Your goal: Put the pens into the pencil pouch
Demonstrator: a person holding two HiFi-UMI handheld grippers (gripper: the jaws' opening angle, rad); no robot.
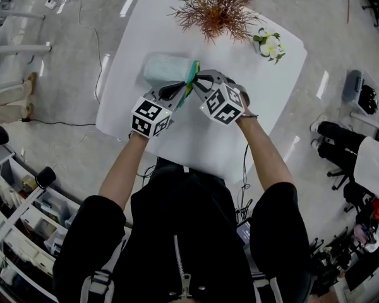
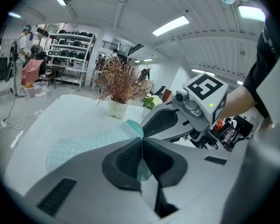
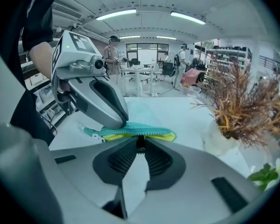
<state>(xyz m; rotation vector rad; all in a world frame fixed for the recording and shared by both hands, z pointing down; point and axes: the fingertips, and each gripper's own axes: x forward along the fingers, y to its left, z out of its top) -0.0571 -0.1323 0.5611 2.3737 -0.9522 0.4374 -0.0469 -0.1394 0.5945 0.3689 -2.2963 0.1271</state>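
A pale teal mesh pencil pouch (image 1: 167,68) lies on the white table (image 1: 240,144), and both grippers meet at its right end. My left gripper (image 1: 187,91) is shut on the pouch's edge; in the left gripper view the mesh fabric (image 2: 84,143) runs into the closed jaws. My right gripper (image 1: 196,81) is shut on a small dark zipper pull (image 3: 140,143). Just beyond that pull lies the teal zipper edge with yellow lining (image 3: 135,133). The left gripper's finger (image 3: 107,106) rests on that edge from above. No pens show in any view.
A dried reddish plant in a white pot (image 1: 216,8) stands at the table's far edge, with a small pot of white flowers (image 1: 270,45) to its right. Shelves (image 1: 25,213) and cables lie on the floor around the table.
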